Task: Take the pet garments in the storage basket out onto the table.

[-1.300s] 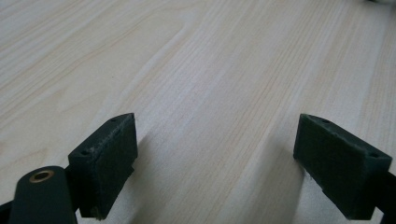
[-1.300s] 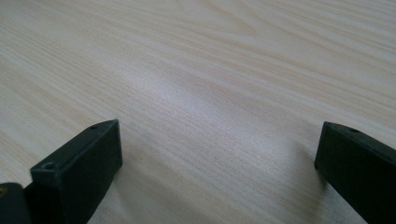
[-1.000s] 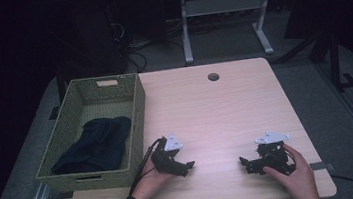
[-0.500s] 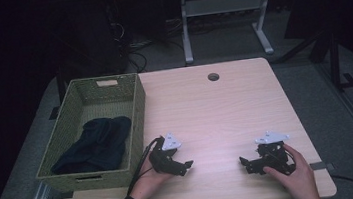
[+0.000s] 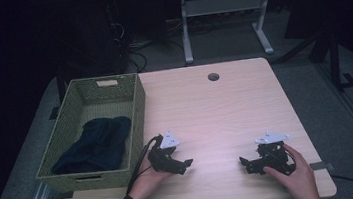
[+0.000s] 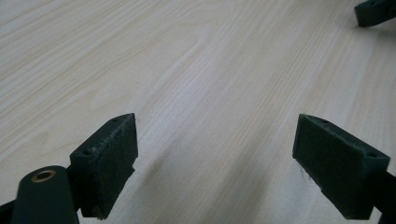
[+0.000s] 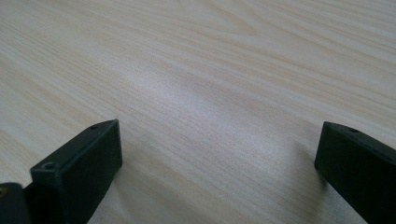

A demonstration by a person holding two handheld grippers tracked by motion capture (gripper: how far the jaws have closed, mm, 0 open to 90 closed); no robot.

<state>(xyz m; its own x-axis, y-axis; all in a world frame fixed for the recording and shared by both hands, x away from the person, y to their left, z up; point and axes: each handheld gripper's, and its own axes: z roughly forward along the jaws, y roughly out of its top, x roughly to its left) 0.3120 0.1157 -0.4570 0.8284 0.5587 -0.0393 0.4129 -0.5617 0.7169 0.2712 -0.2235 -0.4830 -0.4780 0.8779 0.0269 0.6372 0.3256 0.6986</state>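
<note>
Left gripper (image 5: 184, 164) rests low on the table (image 5: 216, 110) near its front edge, just right of the basket (image 5: 138, 109); its jaws stand wide apart with bare wood between them, as the left gripper view confirms (image 6: 215, 154). Right gripper (image 5: 244, 163) lies further right, well apart from the left one, jaws likewise spread and holding nothing (image 7: 219, 168). Over the last second neither gripper has shifted to any visible degree; both hands have stayed put. Judgement: the work is at rest, either finished or not begun, with no grasp in progress.

The woven basket stands at the table's left side. Inside lies one dark cloth (image 5: 94, 144), bunched toward the near end and resting against the right wall; it may be a folded garment, but the dim view does not settle that. The far end of the basket is bare. Neither gripper touches basket or cloth.
</note>
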